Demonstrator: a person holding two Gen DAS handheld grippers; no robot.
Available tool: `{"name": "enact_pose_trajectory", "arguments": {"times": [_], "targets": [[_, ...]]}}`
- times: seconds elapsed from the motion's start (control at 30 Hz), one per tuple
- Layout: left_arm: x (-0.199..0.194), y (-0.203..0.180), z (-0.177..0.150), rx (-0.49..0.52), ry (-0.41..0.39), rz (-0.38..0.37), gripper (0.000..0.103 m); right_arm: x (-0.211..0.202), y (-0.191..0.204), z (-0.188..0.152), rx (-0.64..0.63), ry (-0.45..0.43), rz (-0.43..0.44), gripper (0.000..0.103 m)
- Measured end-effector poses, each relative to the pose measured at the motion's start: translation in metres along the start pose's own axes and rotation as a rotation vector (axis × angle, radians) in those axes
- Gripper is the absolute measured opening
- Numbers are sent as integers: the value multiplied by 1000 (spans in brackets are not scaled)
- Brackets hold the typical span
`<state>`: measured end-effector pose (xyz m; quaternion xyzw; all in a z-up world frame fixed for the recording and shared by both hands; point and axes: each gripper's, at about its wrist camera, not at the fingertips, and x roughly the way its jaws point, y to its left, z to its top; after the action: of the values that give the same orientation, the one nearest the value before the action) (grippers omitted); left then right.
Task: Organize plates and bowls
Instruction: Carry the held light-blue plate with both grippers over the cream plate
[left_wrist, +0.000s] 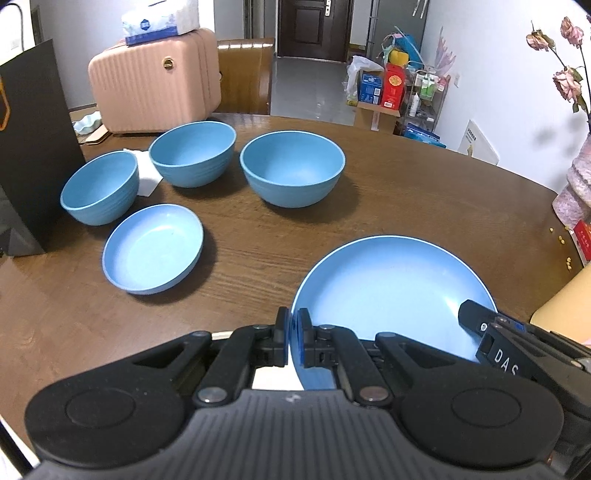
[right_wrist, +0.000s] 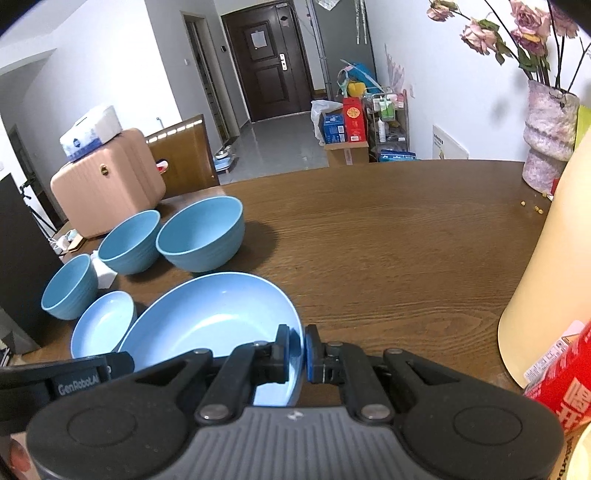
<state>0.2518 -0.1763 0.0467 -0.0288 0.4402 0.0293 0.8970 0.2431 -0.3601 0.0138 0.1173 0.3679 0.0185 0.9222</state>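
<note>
Gripping one large plate (left_wrist: 391, 284) by opposite rim edges, the left gripper (left_wrist: 292, 326) and right gripper (right_wrist: 297, 343) are each clamped on its rim, holding it over the near part of the table (left_wrist: 406, 199). Three bowls (left_wrist: 291, 168) and a small plate (left_wrist: 153, 249) rest toward the table's far left edge. Only the left view shows the right gripper's fingers (left_wrist: 476, 319) reaching in; only the right view shows a vase (right_wrist: 546, 140) at the far right corner and a red box (right_wrist: 565, 384) nearby.
</note>
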Motion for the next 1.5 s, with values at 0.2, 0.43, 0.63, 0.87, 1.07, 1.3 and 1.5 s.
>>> {"name": "enact_pose_trajectory", "arguments": {"times": [0.2, 0.43, 0.63, 0.87, 1.07, 1.3, 1.5], "targets": [[-14, 9, -12, -26, -3, 5, 5, -14, 8, -10, -18, -3, 7, 8], [-28, 19, -28, -43, -10, 17, 5, -28, 16, -24, -33, -3, 21, 8], [-39, 30, -40, -54, -20, 23, 5, -40, 25, -37, -47, -5, 33, 8], [-49, 42, -51, -66, -25, 24, 5, -50, 34, -49, -61, -5, 39, 8], [-54, 54, -60, -78, -28, 28, 5, -57, 43, -59, -76, -2, 41, 8], [-54, 73, -69, -99, -19, 31, 5, -59, 58, -70, -99, 7, 43, 8], [-51, 89, -76, -116, -12, 36, 5, -56, 75, -79, -124, 19, 43, 8]]}}
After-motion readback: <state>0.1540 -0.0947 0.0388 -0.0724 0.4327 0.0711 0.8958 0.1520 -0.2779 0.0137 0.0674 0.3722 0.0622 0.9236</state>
